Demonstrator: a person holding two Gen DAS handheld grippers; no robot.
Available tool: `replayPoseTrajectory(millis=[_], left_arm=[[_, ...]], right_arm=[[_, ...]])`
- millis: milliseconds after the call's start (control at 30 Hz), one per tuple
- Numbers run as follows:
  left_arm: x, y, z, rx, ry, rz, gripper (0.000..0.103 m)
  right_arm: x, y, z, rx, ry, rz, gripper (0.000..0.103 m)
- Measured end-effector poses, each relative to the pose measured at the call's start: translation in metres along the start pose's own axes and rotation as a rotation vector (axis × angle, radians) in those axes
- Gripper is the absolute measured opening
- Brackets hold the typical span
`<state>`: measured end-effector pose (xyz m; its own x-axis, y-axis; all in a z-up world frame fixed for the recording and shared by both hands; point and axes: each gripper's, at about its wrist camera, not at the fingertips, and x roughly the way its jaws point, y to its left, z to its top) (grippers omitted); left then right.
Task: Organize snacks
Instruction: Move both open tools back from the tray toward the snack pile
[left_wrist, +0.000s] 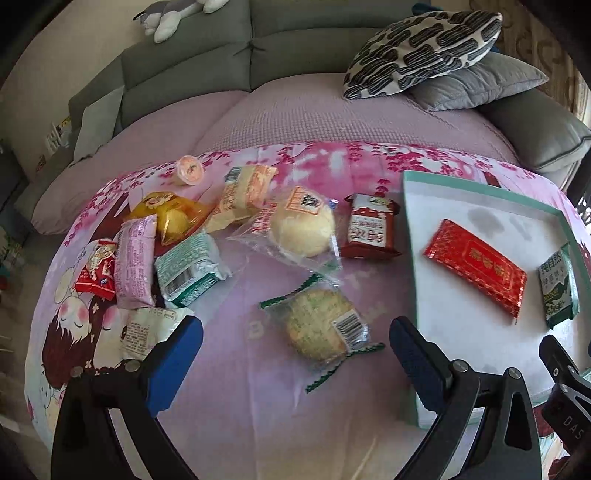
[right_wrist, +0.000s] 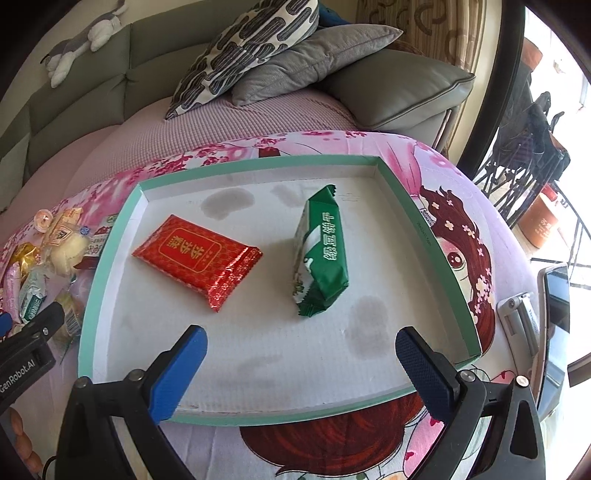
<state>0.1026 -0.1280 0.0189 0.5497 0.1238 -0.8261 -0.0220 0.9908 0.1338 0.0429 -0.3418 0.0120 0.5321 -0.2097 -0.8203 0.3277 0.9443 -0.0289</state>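
A white tray with a teal rim (right_wrist: 110, 236) lies on a pink cartoon cloth; it also shows at the right of the left wrist view (left_wrist: 410, 221). In it lie a red foil packet (right_wrist: 197, 258) (left_wrist: 476, 266) and a green biscuit packet (right_wrist: 323, 254) (left_wrist: 557, 286). My right gripper (right_wrist: 301, 345) is open and empty over the tray's near part. My left gripper (left_wrist: 295, 338) is open and empty, its fingers either side of a round green-trimmed cake packet (left_wrist: 323, 330). A pile of several wrapped snacks (left_wrist: 184, 240) lies left of the tray.
A round bun in clear wrap (left_wrist: 303, 227), a dark red packet (left_wrist: 369, 227), a yellow packet (left_wrist: 166, 214) and a small jelly cup (left_wrist: 190, 170) lie among the snacks. A grey sofa with cushions (left_wrist: 424, 51) stands behind. A phone on a stand (right_wrist: 554, 306) is at the right.
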Motion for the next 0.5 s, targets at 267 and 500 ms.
replayPoseTrajectory(millis=[267, 500], left_arm=[[0.010, 0.076, 0.002, -0.146, 0.048, 0.126, 0.101], [0.002, 0.131, 0.002, -0.229, 0.027, 0.197, 0.101]], right_arm=[[-0.013, 0.050, 0.003, -0.095, -0.042, 0.077, 0.103], [-0.022, 0.100, -0.001, -0.171, -0.059, 0.146, 0.103]])
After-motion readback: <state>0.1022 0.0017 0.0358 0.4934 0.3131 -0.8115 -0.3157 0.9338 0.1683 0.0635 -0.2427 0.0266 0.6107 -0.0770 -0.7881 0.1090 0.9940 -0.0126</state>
